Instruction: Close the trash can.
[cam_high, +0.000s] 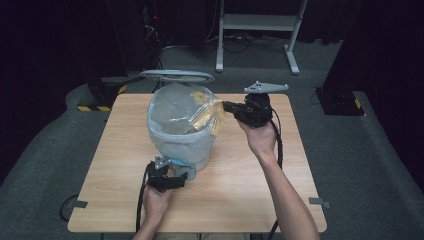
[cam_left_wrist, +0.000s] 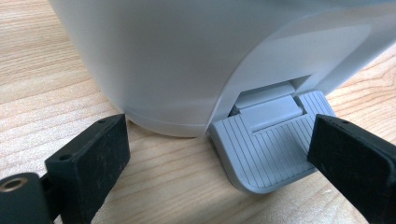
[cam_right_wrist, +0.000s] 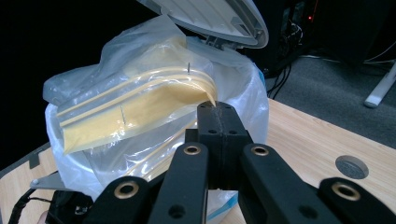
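Observation:
A white pedal bin (cam_high: 180, 135) lined with a clear bag stands in the middle of the wooden table (cam_high: 250, 175), its lid (cam_high: 177, 76) raised. At the bin's foot, my left gripper (cam_high: 170, 175) is open, its jaws standing either side of the grey ribbed pedal (cam_left_wrist: 266, 149); the right jaw overlaps the pedal's edge. My right gripper (cam_high: 227, 106) is shut on the corner of a yellowish transparent bag (cam_high: 207, 116), which hangs across the bin's right rim. In the right gripper view that yellowish bag (cam_right_wrist: 135, 109) stretches from the shut right gripper (cam_right_wrist: 217, 112) over the liner.
A white stand frame (cam_high: 257, 22) is on the carpet behind the table. Black equipment with yellow-black striped feet (cam_high: 100, 107) sits at the back left, and a dark base (cam_high: 340, 100) at the right. A round grommet (cam_right_wrist: 351, 166) is set in the tabletop.

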